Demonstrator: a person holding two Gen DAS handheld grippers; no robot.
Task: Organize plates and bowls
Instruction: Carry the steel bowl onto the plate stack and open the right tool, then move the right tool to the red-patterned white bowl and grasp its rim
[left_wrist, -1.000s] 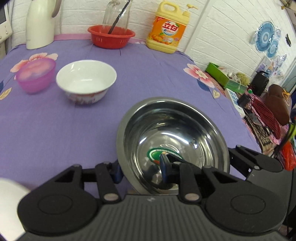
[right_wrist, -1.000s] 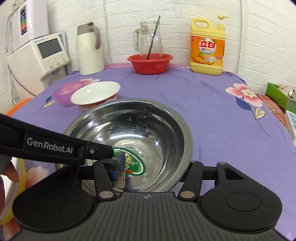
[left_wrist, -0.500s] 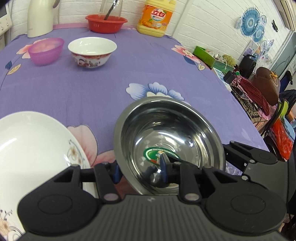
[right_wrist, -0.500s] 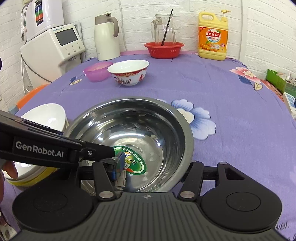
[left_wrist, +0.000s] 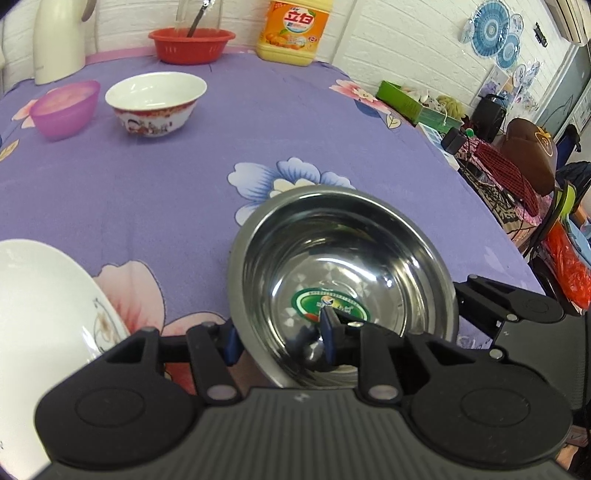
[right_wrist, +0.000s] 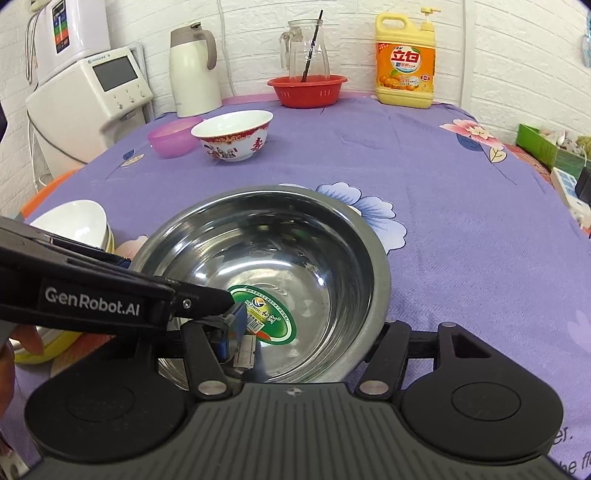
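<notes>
A steel bowl with a green sticker inside hangs low over the purple cloth; I cannot tell if it touches. My left gripper is shut on its near rim, one finger outside and one inside. In the right wrist view the same steel bowl fills the middle. My right gripper has one finger inside the bowl and one outside its right rim. Its jaws are opening and do not press the wall. A white patterned bowl and a pink bowl stand far back left.
A white plate lies near left; in the right wrist view a white bowl sits on stacked dishes there. At the back are a red basket, a detergent bottle, a kettle and a water machine.
Both grippers drew back with the steel bowl, away from the patterned and pink bowls. The white dishes at the near left came into view.
</notes>
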